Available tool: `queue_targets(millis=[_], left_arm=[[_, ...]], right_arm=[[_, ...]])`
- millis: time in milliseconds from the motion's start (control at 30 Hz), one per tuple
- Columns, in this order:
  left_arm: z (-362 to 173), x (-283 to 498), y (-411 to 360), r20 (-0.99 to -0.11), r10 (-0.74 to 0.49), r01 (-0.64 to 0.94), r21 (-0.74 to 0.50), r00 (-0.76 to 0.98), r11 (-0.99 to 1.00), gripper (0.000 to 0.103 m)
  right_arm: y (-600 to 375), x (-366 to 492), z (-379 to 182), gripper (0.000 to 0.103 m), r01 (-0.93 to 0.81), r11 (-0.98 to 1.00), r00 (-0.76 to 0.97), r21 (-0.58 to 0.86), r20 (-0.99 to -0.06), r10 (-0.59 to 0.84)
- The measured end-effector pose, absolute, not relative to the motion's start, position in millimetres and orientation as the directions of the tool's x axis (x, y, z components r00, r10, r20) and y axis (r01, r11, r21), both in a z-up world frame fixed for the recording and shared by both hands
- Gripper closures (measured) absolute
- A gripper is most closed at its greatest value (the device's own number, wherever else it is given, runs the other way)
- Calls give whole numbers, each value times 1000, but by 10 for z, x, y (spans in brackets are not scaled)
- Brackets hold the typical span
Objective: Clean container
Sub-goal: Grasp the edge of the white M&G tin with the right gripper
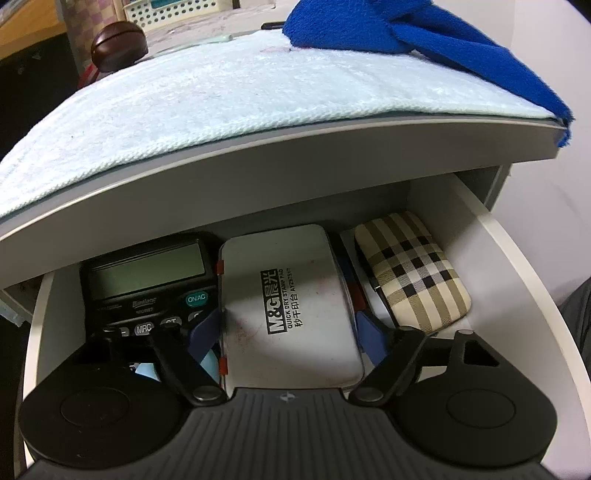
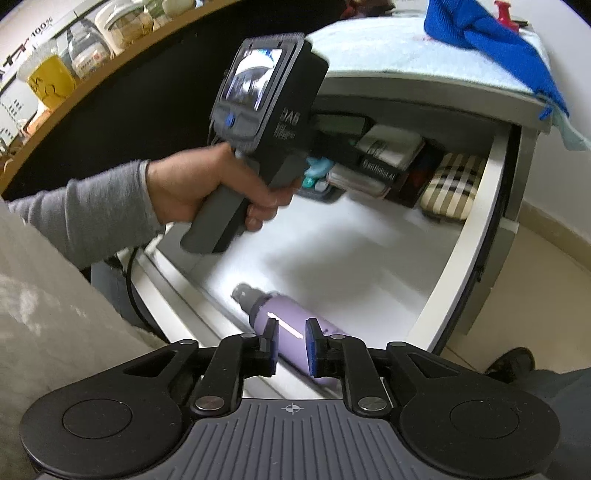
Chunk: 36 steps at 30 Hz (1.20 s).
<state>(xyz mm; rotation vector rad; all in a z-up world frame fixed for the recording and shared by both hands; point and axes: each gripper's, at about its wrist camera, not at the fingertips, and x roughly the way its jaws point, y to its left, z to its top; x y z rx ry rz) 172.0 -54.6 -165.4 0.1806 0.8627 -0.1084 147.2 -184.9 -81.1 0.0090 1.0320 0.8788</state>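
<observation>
Purple spray bottle (image 2: 291, 328) between right gripper (image 2: 291, 345) pads, contact uncertain; could roll. Left gripper (image 1: 284, 332) spread astride stamp pad tin (image 1: 291, 306), 12 o'clock; may jostle calculator (image 1: 147, 280).

The drawer (image 1: 517, 266) is white inside, and at its back lie a black calculator (image 1: 147, 280) with a grey-green screen and a teal ON/AC key, a white stamp pad tin (image 1: 288, 306) with black lettering and faint reddish smears, and a case (image 1: 412, 273) checked in cream, black and grey. On top, a pale mint towel (image 1: 221, 107) carries a bright blue cloth (image 1: 406, 33). A lilac spray bottle (image 2: 291, 328) with what looks like a grey nozzle, blurred here, lies on the white drawer floor between blue-padded black fingers (image 2: 271, 345), and the sleeve (image 2: 92, 206) is grey.
</observation>
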Motion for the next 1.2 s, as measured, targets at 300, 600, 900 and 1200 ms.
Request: queue_targets(millis=[300, 600, 900, 1200], left_arm=[[-1635, 1502, -520, -763, -59, 217, 109, 644, 970, 22], [-1573, 1324, -396, -770, -136, 228, 13, 623, 974, 22], [-1514, 1350, -321, -763, -193, 217, -71, 617, 974, 22], [-1523, 1347, -251, -753, -230, 229, -109, 617, 967, 22]], right_arm=[[-2019, 1781, -643, 80, -558, 733, 326, 389, -709, 625], [-1841, 2249, -874, 67, -445, 806, 415, 390, -708, 571], [-1576, 2675, -1027, 64, -317, 809, 416, 495, -694, 588], [-1436, 2752, -1283, 64, -204, 825, 382, 528, -733, 563]])
